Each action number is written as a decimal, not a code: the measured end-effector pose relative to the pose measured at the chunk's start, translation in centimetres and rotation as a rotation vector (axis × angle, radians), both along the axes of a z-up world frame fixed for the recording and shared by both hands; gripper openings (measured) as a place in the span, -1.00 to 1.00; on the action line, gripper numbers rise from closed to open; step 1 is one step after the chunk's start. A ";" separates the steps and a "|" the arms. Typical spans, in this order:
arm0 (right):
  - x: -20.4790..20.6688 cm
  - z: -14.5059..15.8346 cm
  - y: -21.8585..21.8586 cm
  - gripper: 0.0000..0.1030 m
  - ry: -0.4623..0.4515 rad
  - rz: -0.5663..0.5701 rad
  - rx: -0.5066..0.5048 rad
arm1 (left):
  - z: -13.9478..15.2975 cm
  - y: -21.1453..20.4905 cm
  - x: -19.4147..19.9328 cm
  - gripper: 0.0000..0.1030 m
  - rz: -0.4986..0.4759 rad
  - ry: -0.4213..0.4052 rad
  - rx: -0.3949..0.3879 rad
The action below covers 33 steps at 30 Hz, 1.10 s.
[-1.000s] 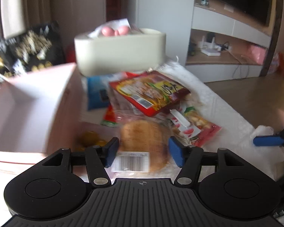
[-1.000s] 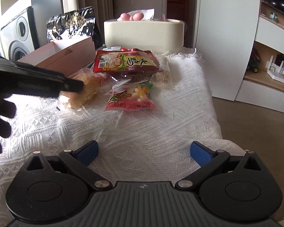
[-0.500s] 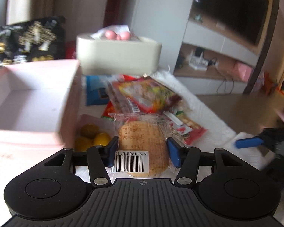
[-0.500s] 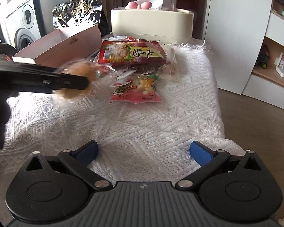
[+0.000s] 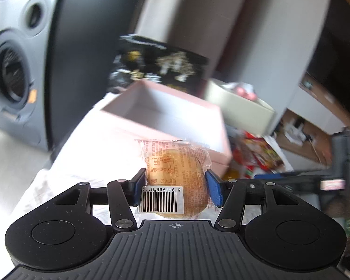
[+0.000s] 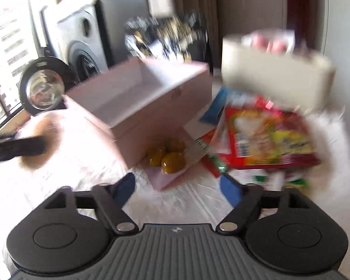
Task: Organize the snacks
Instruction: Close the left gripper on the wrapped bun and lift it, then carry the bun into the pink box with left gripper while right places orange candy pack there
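My left gripper [image 5: 175, 190] is shut on a wrapped bread bun [image 5: 178, 175] with a barcode label, held above the white cloth just in front of the open pink box [image 5: 172, 119]. In the right wrist view the bun [image 6: 43, 140] and the left gripper [image 6: 38, 145] show blurred at the far left, beside the pink box [image 6: 137, 107]. My right gripper [image 6: 177, 186] is open and empty, close to a small pink tray of yellow candies [image 6: 169, 158]. A red snack packet [image 6: 268, 140] lies on a pile to the right.
A cream bin [image 6: 275, 79] with pink items stands behind the snack pile. A black and gold bag [image 5: 161, 65] stands behind the pink box. A grey speaker [image 5: 16, 74] is off the table's left side. The right gripper shows at the right edge [image 5: 291, 178].
My left gripper lifted the bun off the pile and swung it left, to the front of the pink box. My right gripper moved forward toward the candies and its jaws narrowed somewhat.
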State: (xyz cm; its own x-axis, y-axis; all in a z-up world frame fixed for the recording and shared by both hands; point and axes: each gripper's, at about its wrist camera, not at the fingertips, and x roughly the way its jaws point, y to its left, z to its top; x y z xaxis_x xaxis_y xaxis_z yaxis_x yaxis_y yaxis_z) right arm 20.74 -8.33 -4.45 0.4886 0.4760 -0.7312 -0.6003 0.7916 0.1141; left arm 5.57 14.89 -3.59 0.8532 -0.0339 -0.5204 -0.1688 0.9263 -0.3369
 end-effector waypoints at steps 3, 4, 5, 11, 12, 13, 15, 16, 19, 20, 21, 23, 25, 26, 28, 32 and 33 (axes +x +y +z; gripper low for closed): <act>2.5 -1.2 0.7 0.16 0.036 -0.095 0.057 | -0.4 0.8 -0.1 0.15 0.005 0.004 -0.019; 2.8 -1.1 0.9 0.06 0.034 -0.101 0.064 | -0.6 0.9 0.1 0.15 0.001 0.009 -0.023; 3.1 -1.1 1.2 -0.15 0.036 -0.102 0.072 | -0.8 0.8 0.1 0.15 -0.004 0.014 -0.028; 3.2 0.3 0.8 -0.82 -0.009 -0.088 0.078 | -2.4 0.6 1.4 0.15 -0.032 0.040 -0.076; 2.9 0.6 0.3 -0.94 -0.019 -0.098 0.070 | -2.5 0.4 1.6 0.15 -0.039 0.046 -0.077; 3.1 0.9 -0.1 -0.94 -0.022 -0.097 0.066 | -2.6 0.3 1.8 0.15 -0.047 0.051 -0.077; 2.9 1.3 -1.3 -0.94 -0.033 -0.101 0.061 | -2.9 -0.1 2.0 0.15 -0.059 0.059 -0.080; 2.9 1.4 -1.7 -0.94 -0.041 -0.112 0.053 | -3.1 -0.1 2.2 0.15 -0.062 0.062 -0.086; 2.8 1.1 -2.9 -0.94 -0.025 -0.145 0.046 | -3.4 -0.3 2.8 0.15 -0.066 0.071 -0.109; 2.7 0.9 -3.2 -0.94 -0.017 -0.156 0.057 | -3.4 -0.5 3.0 0.15 -0.066 0.073 -0.110; 2.6 0.8 -3.3 -0.94 -0.021 -0.166 0.067 | -3.4 -0.6 3.1 0.15 -0.065 0.074 -0.109; 1.9 0.7 -3.1 -0.89 -0.056 -0.184 0.062 | -3.1 -0.6 3.1 0.15 -0.059 0.075 -0.102; 0.6 0.7 -2.2 -0.65 -0.125 -0.174 0.017 | -2.7 -0.6 3.1 0.15 -0.062 0.060 -0.107; -0.2 0.7 -1.6 -0.44 -0.170 -0.153 -0.010 | -2.4 -0.7 3.2 0.15 -0.067 0.052 -0.108; -1.7 0.4 -0.4 -0.23 -0.242 -0.117 -0.058 | -2.0 -0.9 3.8 0.15 -0.082 0.034 -0.105; -3.1 -0.7 2.1 0.06 -0.298 -0.039 -0.146 | -2.0 -1.8 5.6 0.15 -0.106 0.027 -0.109; -2.8 -1.0 2.5 0.10 -0.278 -0.035 -0.149 | -2.0 -2.1 6.0 0.15 -0.109 0.028 -0.110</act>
State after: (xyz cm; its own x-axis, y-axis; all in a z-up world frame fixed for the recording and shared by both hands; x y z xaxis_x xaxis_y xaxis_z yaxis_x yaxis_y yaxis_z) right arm 17.92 -5.80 -5.48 0.6939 0.3528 -0.6278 -0.5641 0.8082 -0.1693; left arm 11.53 12.79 -5.64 0.8268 -0.1832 -0.5318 -0.0801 0.8975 -0.4338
